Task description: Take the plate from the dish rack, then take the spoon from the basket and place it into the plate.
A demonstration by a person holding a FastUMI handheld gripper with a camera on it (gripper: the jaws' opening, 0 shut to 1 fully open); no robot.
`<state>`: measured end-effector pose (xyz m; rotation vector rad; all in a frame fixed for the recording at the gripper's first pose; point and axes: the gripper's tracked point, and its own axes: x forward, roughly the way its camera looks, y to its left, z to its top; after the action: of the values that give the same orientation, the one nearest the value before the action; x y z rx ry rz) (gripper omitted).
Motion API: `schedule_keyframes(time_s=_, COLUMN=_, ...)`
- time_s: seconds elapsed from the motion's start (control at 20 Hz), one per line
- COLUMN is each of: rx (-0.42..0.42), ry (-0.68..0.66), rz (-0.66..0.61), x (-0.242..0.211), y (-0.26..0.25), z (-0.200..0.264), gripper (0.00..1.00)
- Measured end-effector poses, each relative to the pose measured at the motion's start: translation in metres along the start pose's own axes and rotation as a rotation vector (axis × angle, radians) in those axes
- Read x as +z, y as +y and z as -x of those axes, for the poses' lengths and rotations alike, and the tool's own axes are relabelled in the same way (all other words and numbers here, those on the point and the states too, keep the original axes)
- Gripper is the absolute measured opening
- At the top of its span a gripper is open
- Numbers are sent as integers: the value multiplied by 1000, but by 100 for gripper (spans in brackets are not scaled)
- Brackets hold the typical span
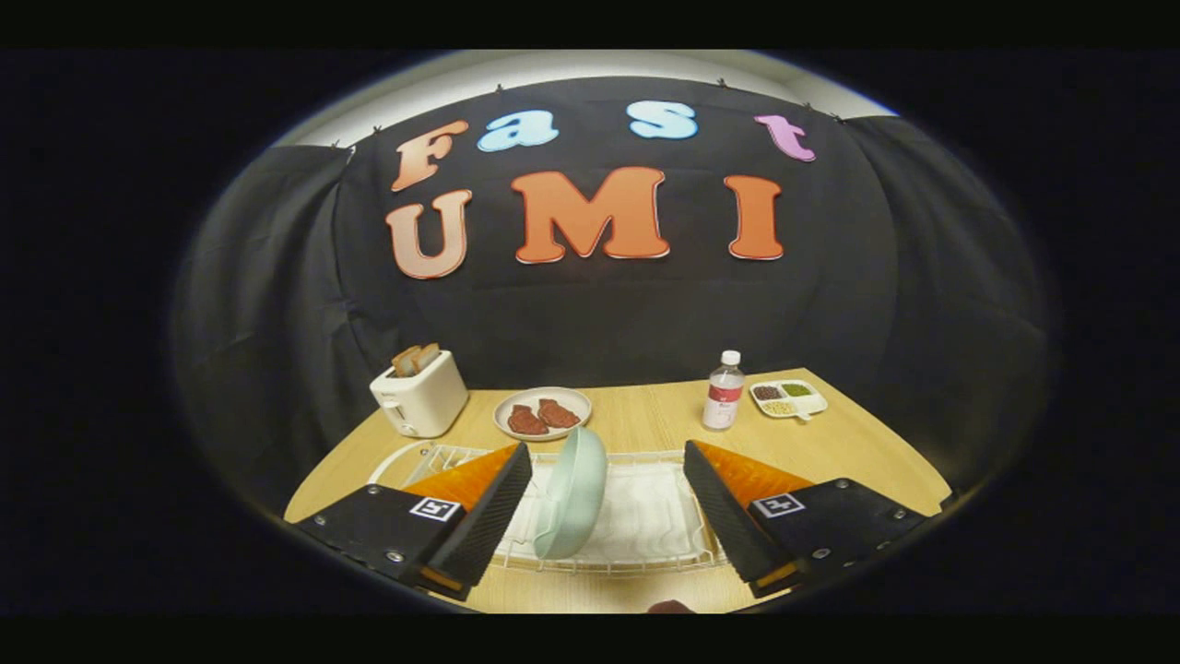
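Here the jaws stand spread wide, pinching nothing, with the pale green plate between them, nearer the left one. The plate stands on edge in the white wire dish rack, tilted a little, its rim facing the jaws. It looks stiff, glazed and probably slick, likely breakable if dropped; the upper rim seems the best place to take hold, one jaw on each face, since the lower edge sits down among the wires. The rack's wires lie close on both sides, so a lift straight up looks safest before any sideways move. Beyond the rack, the table carries a toaster far left, a dish of food, a bottle and a small divided tray far right; bare wood lies between dish and bottle.
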<state>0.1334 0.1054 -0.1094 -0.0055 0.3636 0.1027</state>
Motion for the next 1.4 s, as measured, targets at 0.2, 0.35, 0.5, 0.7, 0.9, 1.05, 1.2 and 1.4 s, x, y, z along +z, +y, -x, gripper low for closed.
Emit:
schedule_keyframes(time_s=0.2, rx=-52, ry=86, rz=30, x=-23, y=-5, z=-32, gripper=99)
schedule_keyframes(time_s=0.35, rx=-80, ry=168, rz=10, x=-45, y=-8, z=-49, gripper=99)
schedule_keyframes(time_s=0.5, rx=-102, ry=245, rz=9, x=-65, y=-6, z=-59, gripper=99)
schedule_keyframes(time_s=0.7, rx=-127, ry=296, rz=4, x=-80, y=-5, z=-68, gripper=99)
schedule_keyframes(time_s=0.9, rx=-136, ry=339, rz=-21, x=-87, y=-2, z=-71, gripper=78)
schedule_keyframes(time_s=1.05, rx=-114, ry=401, rz=-66, x=-96, y=9, z=-71, gripper=59)
schedule_keyframes(time_s=1.2, rx=-129, ry=422, rz=-74, x=-95, y=15, z=-71, gripper=31)
schedule_keyframes(time_s=1.4, rx=-161, ry=419, rz=-2, x=-82, y=22, z=-63, gripper=28)
